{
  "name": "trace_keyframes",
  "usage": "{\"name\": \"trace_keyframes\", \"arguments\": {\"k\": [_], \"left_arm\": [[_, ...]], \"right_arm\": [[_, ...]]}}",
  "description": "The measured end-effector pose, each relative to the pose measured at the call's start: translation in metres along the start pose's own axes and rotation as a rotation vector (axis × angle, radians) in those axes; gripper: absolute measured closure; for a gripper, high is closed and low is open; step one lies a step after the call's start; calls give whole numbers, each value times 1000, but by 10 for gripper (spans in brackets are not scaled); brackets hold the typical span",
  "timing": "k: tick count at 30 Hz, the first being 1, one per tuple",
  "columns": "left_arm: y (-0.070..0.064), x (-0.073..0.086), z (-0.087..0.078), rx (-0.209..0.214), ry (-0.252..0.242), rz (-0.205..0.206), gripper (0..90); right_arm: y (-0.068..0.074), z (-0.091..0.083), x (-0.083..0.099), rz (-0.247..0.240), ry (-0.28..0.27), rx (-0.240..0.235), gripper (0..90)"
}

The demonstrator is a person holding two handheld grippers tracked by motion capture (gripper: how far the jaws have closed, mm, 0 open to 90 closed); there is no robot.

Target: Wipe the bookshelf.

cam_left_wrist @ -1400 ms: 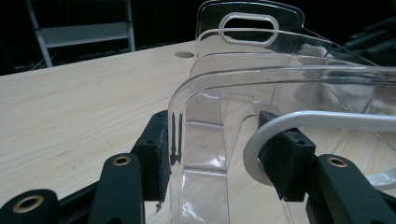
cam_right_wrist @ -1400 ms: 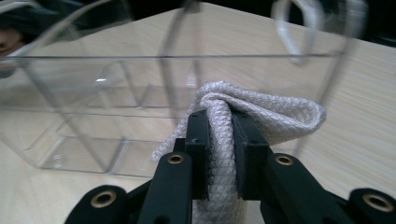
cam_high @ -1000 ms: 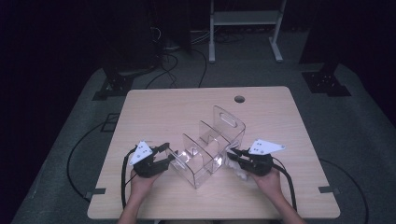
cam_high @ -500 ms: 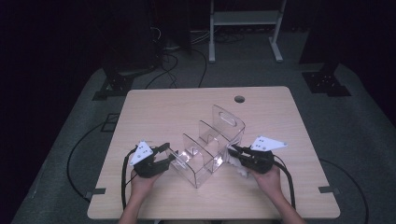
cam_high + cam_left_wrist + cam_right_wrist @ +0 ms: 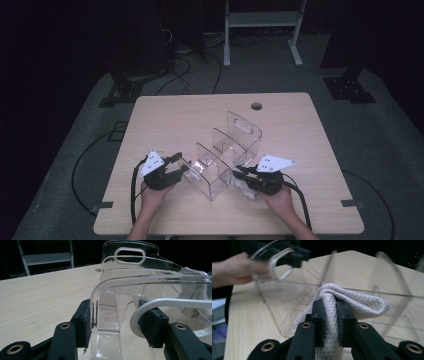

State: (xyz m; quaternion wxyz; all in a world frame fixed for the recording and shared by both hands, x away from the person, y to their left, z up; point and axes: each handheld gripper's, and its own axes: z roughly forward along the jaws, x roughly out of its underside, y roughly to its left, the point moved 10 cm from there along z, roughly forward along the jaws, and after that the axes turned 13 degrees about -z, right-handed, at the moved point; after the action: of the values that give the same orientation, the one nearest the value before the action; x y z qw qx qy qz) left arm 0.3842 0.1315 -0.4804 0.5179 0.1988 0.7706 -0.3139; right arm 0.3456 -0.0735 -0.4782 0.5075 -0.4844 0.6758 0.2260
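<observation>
A clear plastic organizer (image 5: 227,150) with several upright dividers and a handle slot lies diagonally on the wooden table (image 5: 165,115). My left gripper (image 5: 182,167) holds its near left end. In the left gripper view, the left gripper (image 5: 117,320) has its pads (image 5: 83,320) on either side of the organizer's (image 5: 130,270) curved end wall. My right gripper (image 5: 239,176) is at the organizer's near right side, shut on a white woven cloth (image 5: 247,191). In the right gripper view, the cloth (image 5: 362,302) bulges from the right gripper (image 5: 329,307) against the organizer's clear wall (image 5: 287,297).
A round cable hole (image 5: 256,106) sits near the table's far edge. Bare wood stretches beyond and to both sides of the organizer. A white rack (image 5: 260,20) and cables (image 5: 190,55) stand on the dark floor past the table.
My right gripper has shifted slightly with the cloth beside the organizer. The left gripper and the organizer stay about where they were.
</observation>
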Motion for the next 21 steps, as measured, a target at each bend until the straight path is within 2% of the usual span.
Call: {"name": "trace_keyframes", "arguments": {"k": [3,5,7,8,9,10,13,16,18,19,20,21], "left_arm": [[0,0,0,-2,0,3,477],[-1,0,1,-3,-2,0,477],[-2,0,2,-2,-4,-1,478],[-1,0,2,-1,-4,0,477],[-1,0,2,-1,-4,0,477],[-1,0,2,-5,-5,-2,477],[0,0,1,-8,-4,-3,477],[-1,0,2,-11,-7,-6,477],[-1,0,3,-11,-9,-8,477],[0,-1,2,-14,-10,-5,477],[1,-1,2,-15,-10,-5,477],[1,-1,2,-14,-10,-7,477]], "right_arm": [[-5,-1,1,0,4,1,779],[-23,-5,6,66,1,37,779],[-29,-5,9,104,0,46,780],[-16,-2,6,77,-3,18,780],[-16,-2,6,77,-3,18,780],[-1,3,3,30,4,-8,779],[-2,3,2,5,13,6,780],[-17,1,6,84,9,25,781],[-10,3,4,87,2,22,781],[-5,4,3,73,0,11,781],[7,8,-1,34,3,-10,781],[7,8,-1,27,4,-8,781]]}}
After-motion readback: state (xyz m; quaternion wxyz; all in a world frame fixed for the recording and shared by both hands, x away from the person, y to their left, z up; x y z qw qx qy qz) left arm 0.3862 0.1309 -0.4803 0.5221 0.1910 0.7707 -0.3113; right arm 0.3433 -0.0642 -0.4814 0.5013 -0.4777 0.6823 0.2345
